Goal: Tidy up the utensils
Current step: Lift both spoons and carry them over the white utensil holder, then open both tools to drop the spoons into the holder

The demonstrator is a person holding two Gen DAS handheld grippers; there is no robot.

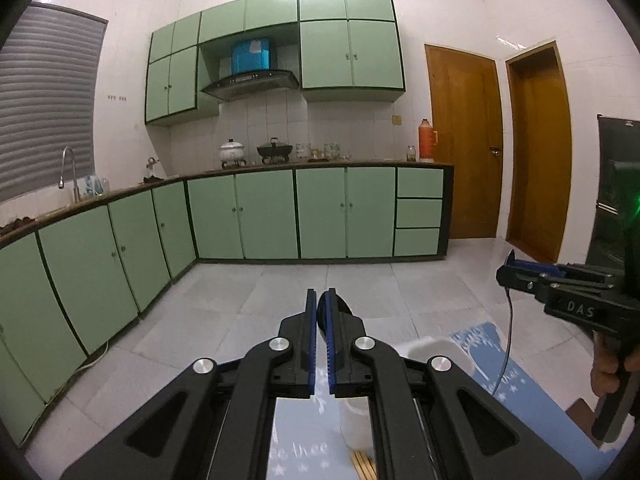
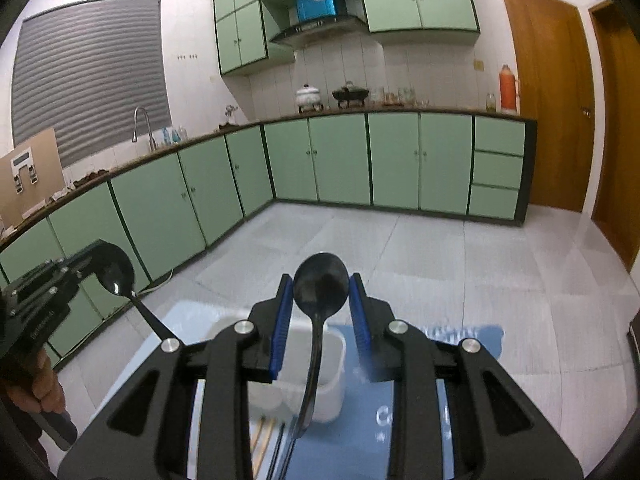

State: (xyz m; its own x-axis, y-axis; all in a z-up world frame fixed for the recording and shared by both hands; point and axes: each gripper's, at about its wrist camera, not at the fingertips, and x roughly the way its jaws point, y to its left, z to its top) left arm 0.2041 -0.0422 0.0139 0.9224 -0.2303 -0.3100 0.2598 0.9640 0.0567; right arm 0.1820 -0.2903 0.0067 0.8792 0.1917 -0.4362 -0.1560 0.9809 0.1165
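Spoons were up in both my grippers, left gripper pinched tight on one spoon, right gripper part-open clasping the other by its bowl, so next each needed lowering handle-first into the holder below.

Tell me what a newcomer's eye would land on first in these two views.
First, the two black spoons held up in mid-air: one spoon clamped by its bowl in the right tool, the other spoon gripped in the left tool, at the left of the right wrist view. Behind them, green cabinets wrap the far counter, with wooden doors on the right. Below the tools stands a white holder on a blue mat.
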